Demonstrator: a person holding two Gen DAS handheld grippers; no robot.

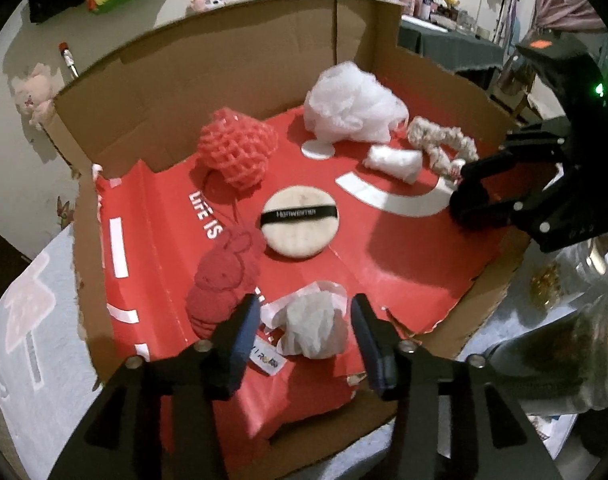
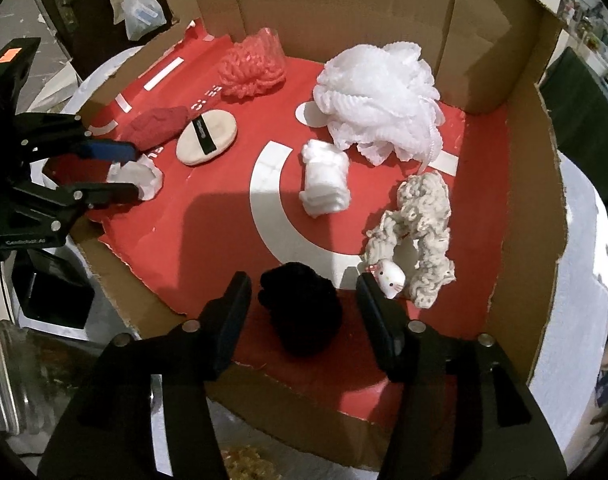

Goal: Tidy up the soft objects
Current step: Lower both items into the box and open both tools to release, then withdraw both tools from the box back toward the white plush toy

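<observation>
A cut-open cardboard box with a red printed floor holds the soft items. My left gripper is open around a crumpled white cloth lying at the box's near edge; the pads stand just off it. A dark red cloth lies to its left. My right gripper is open with a black fuzzy ball lying loose between its fingers. Beside its right finger is a cream scrunchie with a small white cat charm. Farther in lie a rolled white cloth, a white bath pouf, a round powder puff and a red foam net.
The box's tall cardboard walls close the far and right sides; its near edge is low and torn. A glass jar stands outside the box at lower left of the right wrist view. The box rests on a pale cloth-covered surface.
</observation>
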